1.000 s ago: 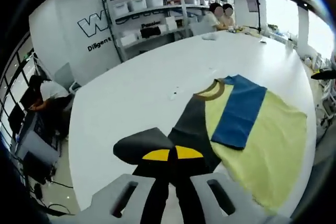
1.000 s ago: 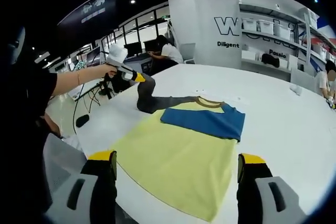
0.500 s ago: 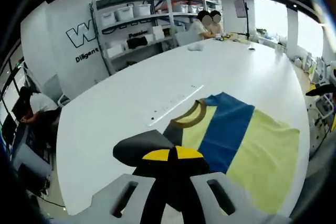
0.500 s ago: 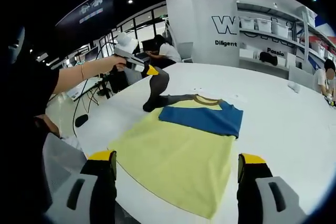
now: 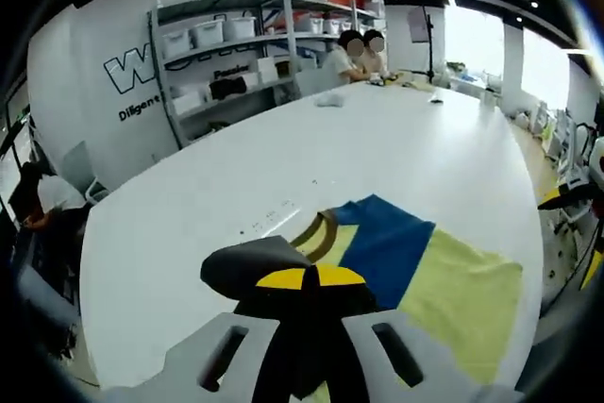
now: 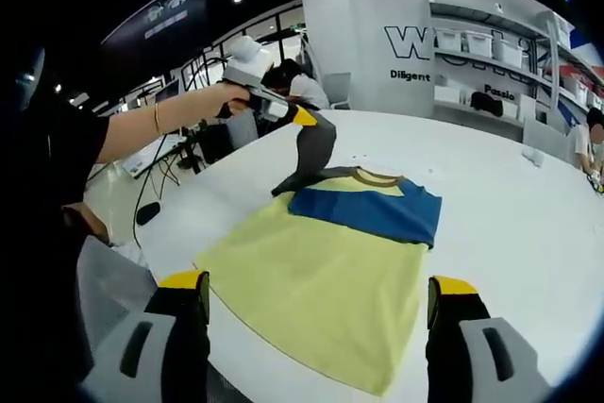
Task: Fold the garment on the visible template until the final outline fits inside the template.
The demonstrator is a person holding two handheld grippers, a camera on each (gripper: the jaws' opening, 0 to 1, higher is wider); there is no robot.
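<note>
Left gripper (image 5: 311,277) fingers clamped on dark sleeve (image 6: 314,146), lifted above shirt body (image 6: 321,285); body lies ahead of fingers. Right gripper (image 6: 321,304) held open, nearer hem.

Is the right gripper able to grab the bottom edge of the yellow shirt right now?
Probably yes. The right gripper is open, and the shirt's near edge lies flat on the white table just ahead of its jaws, with nothing between.
</note>
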